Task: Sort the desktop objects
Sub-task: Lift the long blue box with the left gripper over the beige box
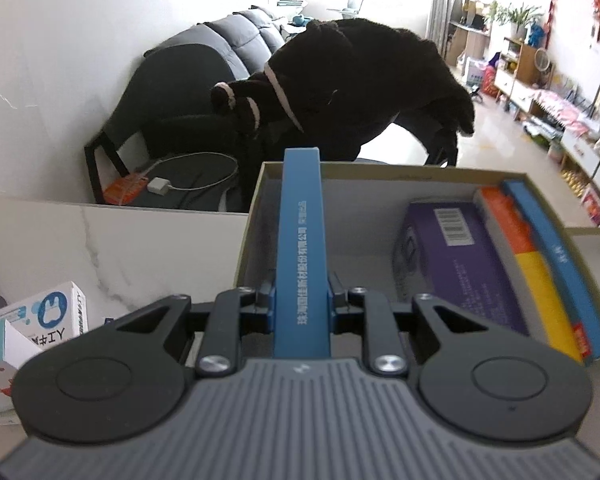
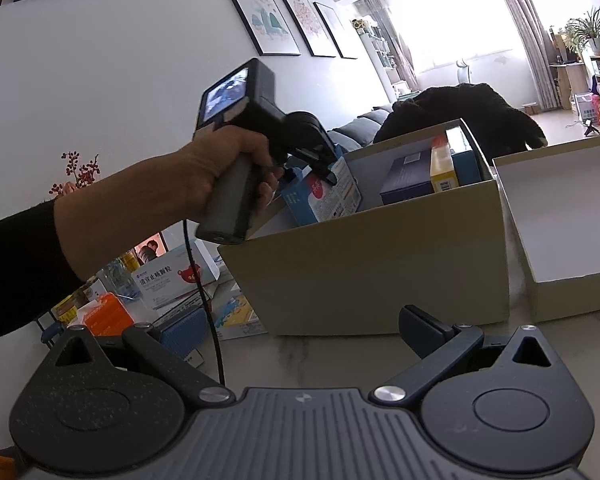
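Left of the left gripper, small cartons crowd the marble table. Its jaws clamp a blue box upright over the cardboard box, left of the purple box. Only the right view shows the hand, the empty lid, and the right gripper spread wide, empty.

Home living room: sofa, framed prints.
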`<state>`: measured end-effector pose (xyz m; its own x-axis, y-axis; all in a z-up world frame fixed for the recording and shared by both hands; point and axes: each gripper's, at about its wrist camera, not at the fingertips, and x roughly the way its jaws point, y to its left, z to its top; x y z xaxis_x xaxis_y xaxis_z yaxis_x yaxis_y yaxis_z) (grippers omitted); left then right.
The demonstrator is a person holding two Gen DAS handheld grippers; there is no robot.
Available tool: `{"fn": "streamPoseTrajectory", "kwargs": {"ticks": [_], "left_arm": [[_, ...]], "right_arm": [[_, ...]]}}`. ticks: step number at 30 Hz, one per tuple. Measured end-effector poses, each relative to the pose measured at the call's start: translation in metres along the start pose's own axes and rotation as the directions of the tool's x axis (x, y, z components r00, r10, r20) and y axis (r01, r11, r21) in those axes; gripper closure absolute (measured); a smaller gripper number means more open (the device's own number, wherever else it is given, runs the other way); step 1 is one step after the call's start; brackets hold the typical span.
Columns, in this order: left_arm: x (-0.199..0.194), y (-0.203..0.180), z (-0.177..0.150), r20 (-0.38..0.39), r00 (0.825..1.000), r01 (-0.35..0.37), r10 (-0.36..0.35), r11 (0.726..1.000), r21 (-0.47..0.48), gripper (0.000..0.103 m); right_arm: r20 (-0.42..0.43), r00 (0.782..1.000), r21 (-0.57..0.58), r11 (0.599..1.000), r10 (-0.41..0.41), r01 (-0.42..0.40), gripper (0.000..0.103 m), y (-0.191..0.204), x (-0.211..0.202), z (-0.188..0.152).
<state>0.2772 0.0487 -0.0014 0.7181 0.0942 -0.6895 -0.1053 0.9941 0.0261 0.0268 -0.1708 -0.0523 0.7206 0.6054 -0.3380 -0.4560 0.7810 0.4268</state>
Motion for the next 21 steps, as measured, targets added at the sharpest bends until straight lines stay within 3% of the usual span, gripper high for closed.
{"fn": "streamPoseTrajectory", "kwargs": {"ticks": [10, 21], "left_arm": [[0.001, -0.009, 0.003, -0.012, 0.996, -0.091, 0.092, 0.995, 0.049, 0.082], [-0.012, -0.005, 0.002, -0.001, 0.996, -0.088, 0.089, 0.992, 0.091, 0.076]], "right_arm": [[-0.003, 1.0, 0.006, 1.0, 0.002, -0.002, 0.0, -0.001, 0.002, 0.0], [-0.002, 1.0, 0.006, 1.0, -0.003, 0.003, 0.0, 0.001, 0.001, -0.001]]}}
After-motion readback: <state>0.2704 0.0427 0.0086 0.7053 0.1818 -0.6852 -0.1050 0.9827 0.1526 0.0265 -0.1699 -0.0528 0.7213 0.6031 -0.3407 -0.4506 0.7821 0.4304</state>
